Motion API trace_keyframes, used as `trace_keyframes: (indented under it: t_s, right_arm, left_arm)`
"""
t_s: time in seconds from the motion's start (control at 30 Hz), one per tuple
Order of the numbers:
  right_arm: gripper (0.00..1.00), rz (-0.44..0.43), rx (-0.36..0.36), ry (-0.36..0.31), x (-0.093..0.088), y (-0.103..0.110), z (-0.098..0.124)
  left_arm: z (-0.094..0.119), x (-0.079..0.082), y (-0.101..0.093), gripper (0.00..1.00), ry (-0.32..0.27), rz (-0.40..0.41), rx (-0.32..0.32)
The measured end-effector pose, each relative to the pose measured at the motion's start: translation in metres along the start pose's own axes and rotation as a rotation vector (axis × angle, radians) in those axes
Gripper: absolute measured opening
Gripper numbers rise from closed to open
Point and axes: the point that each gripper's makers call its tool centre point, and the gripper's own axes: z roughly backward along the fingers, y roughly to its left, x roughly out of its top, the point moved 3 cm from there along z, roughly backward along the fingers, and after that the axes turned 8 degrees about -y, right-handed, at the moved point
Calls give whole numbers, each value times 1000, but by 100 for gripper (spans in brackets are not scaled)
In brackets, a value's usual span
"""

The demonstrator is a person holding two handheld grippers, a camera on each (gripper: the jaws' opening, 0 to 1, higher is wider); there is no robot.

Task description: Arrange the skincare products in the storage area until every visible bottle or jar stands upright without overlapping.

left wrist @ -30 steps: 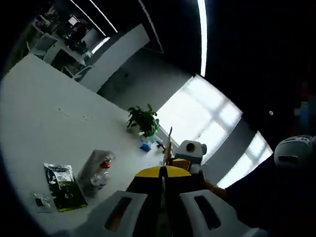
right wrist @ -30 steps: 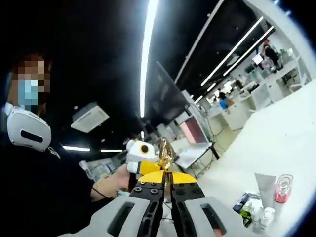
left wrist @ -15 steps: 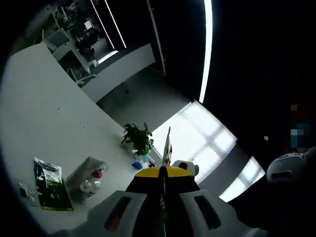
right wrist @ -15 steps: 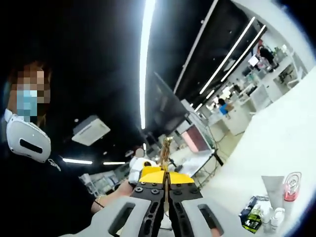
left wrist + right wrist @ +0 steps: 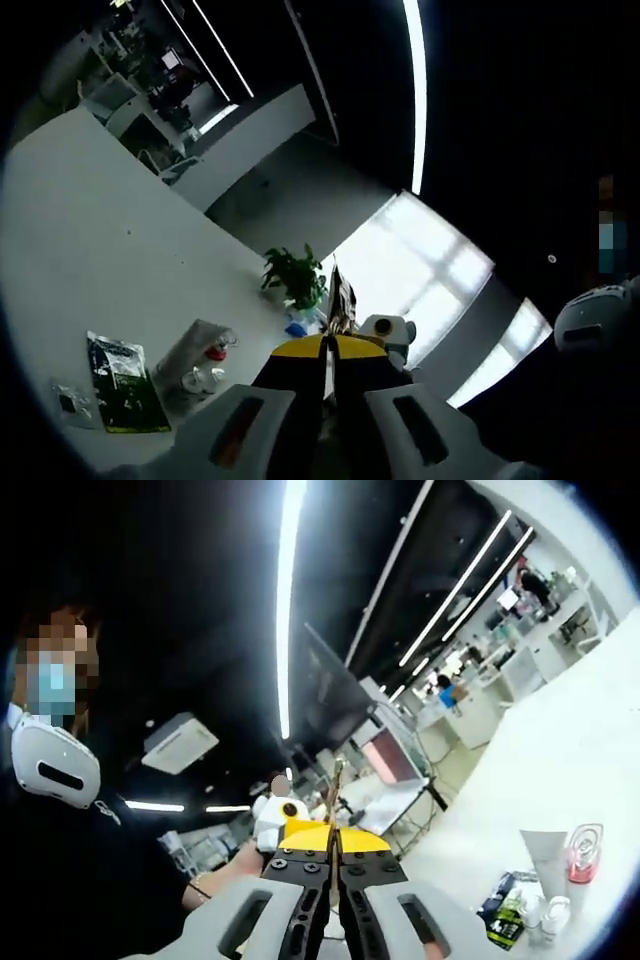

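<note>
The left gripper point(image 5: 330, 345) has its jaws pressed together on a thin gold-patterned strip point(image 5: 341, 300) standing up from the tips. The right gripper point(image 5: 333, 830) likewise pinches a slim gold strip point(image 5: 337, 780) between closed jaws. Both are raised well above the white table point(image 5: 90, 260), where the skincare products point(image 5: 205, 358) cluster beside a green sachet point(image 5: 122, 385); the right gripper view shows a white tube point(image 5: 547, 860) and a pink-capped bottle point(image 5: 580, 852) upright

No lettering can be read — the green sachet's point(image 5: 122, 385) print is too small.
</note>
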Motion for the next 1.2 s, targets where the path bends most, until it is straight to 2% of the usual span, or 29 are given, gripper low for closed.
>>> trace_keyframes:
  t_s: [0.1,0.2,0.3,0.37,0.4,0.5,0.6,0.8,0.9,1.03,1.2]
  right_arm:
    - [0,2,0,2,-1,0,0]
    - [0,49,-8,9,-3,-1,-1]
    - [0,70,3,-3,-4,0,-2]
    - [8,70,-1,-13,-4,-1,-3]
    - [17,73,-9,-9,-4,-2,-3]
    - [36,122,-38,20,-11,-7,-3]
    - [45,179,-49,37,-15,-10,-1]
    - [66,228,-32,47,-23,-4,4]
    - [73,254,-42,70,-28,-5,9]
    - [82,290,-73,97,-35,-10,18]
    - [97,315,-130,98,-39,-18,31]
  left_arm:
    - [-1,0,2,0,-2,2,11]
    - [0,-1,5,0,-12,15,25]
    - [2,0,9,0,-36,62,31]
    - [4,3,13,0,-68,99,38]
    - [5,3,14,0,-72,104,39]
    - [11,6,23,0,-100,134,52]
    - [16,7,31,0,-112,146,78]
    - [25,8,49,0,-128,161,129]
    - [28,8,57,0,-136,164,154]
    - [32,7,69,0,-142,173,180]
    - [36,4,81,0,-142,182,216]
